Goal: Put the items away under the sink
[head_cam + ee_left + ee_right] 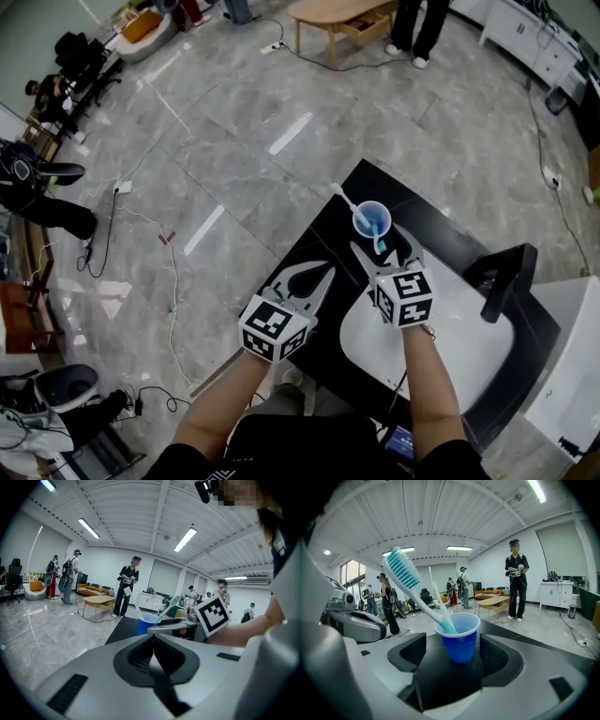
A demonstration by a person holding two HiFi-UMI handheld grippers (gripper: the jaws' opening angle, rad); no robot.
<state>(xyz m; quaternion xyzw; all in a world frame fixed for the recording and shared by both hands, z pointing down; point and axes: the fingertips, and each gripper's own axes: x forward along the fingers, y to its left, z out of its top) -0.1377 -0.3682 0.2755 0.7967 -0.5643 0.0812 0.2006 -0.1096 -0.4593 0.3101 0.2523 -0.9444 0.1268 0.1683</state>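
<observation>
My right gripper has its jaws spread wide, 1 pad on each side of the blue cup, with a gap left on both sides. It holds nothing yet. I judge the wide spread is there to clear the cup's rim before a squeeze on the lower wall, where the cup is narrower and stiffer.

The cup stands upright on the black counter, near its far corner and just beyond the white sink basin. 2 toothbrushes lean out of it: a teal one with its bristle head tipped toward my left side, and a white one behind it. Their lean puts weight off-centre, so a loose or high grip could tip the cup.

My left gripper is closed tight on nothing, hovering over the counter's near edge, beside the right one and clear of the cup. I read it as kept free for a cupboard door.

The black faucet rises to my right, well apart from the cup. No view shows the space under the sink. People and a wooden table stand far off on the floor.
</observation>
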